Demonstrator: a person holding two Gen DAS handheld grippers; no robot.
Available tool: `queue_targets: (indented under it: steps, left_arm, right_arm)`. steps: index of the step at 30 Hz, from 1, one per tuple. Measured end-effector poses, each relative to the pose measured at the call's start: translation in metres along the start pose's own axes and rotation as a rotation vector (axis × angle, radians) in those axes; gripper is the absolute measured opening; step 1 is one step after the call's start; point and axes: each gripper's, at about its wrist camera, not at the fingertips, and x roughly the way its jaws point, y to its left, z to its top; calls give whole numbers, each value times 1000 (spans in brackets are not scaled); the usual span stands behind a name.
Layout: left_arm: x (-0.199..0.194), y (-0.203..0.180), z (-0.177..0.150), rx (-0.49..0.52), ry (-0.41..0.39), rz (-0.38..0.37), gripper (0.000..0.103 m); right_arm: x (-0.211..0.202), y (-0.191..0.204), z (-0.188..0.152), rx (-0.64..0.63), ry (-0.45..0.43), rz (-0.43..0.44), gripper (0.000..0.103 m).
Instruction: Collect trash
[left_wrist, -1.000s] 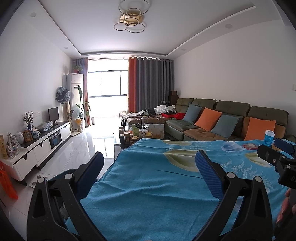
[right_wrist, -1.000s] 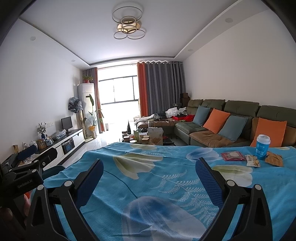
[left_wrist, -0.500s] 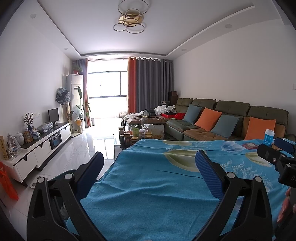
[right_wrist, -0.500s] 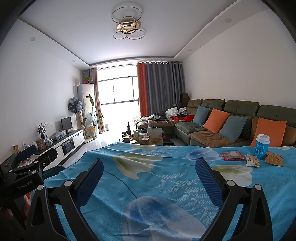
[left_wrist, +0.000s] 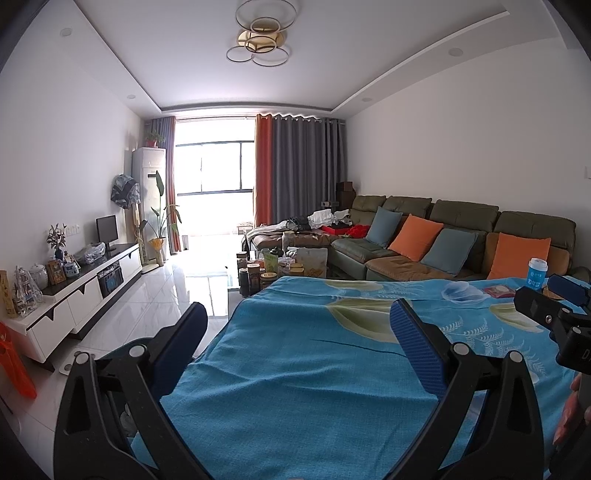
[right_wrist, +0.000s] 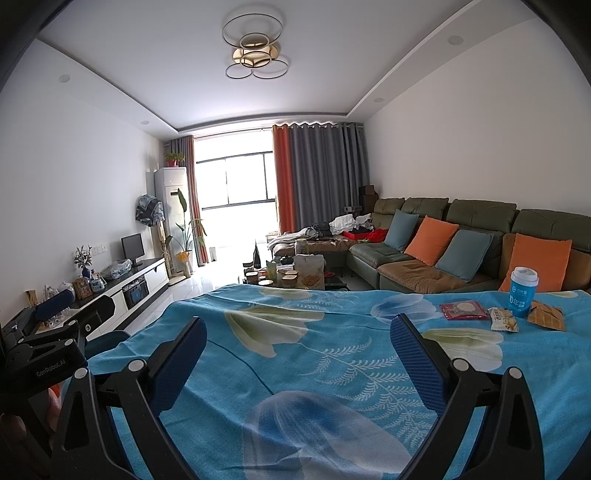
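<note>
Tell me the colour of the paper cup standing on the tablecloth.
The paper cup is blue with white print and a white lid, clearest in the right wrist view.

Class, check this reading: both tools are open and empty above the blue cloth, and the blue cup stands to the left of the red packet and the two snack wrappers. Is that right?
Not quite. The right wrist view shows the blue cup to the right of the red packet, between the two snack wrappers. The rest holds: the left tool and right tool are open and empty above the blue cloth.

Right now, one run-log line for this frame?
phase: pre-grasp | left hand-held gripper: open, empty | right hand-held gripper: open, empty | trash: blue cup, red packet, two wrappers on blue tablecloth, untouched
</note>
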Motion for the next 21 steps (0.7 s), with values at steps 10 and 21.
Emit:
queue_targets:
  steps: [10,21]
  left_arm:
    - [1,0,1,15,7,-13,97]
    - [6,1,2,17,46,-39,97]
  right_arm:
    - [-1,1,-1,2,7,-1,96]
    - [0,0,-2,11,15,-6,96]
